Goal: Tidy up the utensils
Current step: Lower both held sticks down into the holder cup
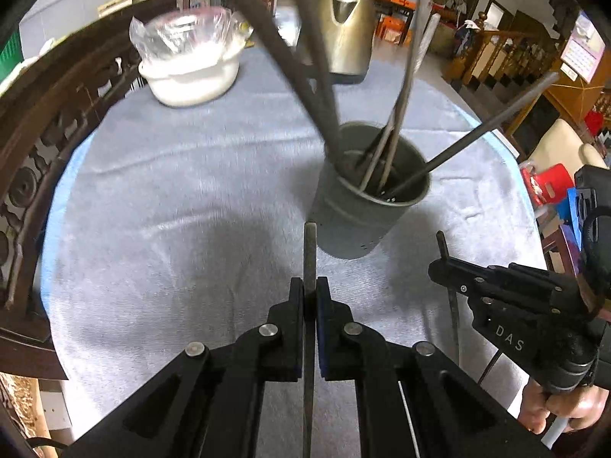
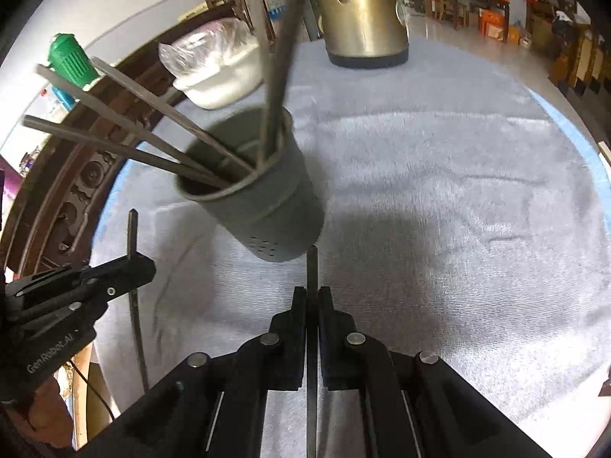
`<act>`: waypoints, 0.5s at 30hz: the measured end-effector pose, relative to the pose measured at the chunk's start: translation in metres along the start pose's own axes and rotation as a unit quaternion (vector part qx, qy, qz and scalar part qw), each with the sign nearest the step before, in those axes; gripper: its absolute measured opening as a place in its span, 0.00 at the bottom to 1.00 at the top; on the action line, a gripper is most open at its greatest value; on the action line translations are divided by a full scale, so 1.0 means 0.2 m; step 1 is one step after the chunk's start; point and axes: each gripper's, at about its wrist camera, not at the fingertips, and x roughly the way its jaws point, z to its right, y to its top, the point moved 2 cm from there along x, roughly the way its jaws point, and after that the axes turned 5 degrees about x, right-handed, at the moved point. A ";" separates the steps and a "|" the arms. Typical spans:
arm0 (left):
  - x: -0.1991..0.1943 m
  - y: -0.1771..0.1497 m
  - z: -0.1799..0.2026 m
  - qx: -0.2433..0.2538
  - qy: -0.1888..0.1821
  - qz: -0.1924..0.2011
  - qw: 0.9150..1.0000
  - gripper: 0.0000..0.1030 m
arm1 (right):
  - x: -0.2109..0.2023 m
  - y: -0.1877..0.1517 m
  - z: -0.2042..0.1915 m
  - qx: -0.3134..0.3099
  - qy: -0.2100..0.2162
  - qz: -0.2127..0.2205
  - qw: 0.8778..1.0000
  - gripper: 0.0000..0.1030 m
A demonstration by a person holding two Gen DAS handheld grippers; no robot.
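Both jaws are clamping: our left gripper (image 1: 310, 290) and right gripper (image 2: 312, 297) are each pinching one chopstick (image 1: 309, 244), holder (image 1: 366, 191) at twelve o'clock.

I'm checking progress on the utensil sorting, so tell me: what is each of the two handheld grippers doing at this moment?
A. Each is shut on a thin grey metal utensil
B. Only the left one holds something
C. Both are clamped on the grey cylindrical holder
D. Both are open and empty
A: the left gripper pinches one thin grey metal utensil, and the right gripper pinches another, both short of the grey cylindrical holder.
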 end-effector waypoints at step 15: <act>-0.18 0.04 0.03 -0.004 -0.008 0.049 0.999 0.06 | -0.36 0.00 -0.16 -0.027 0.045 0.073 0.996 0.06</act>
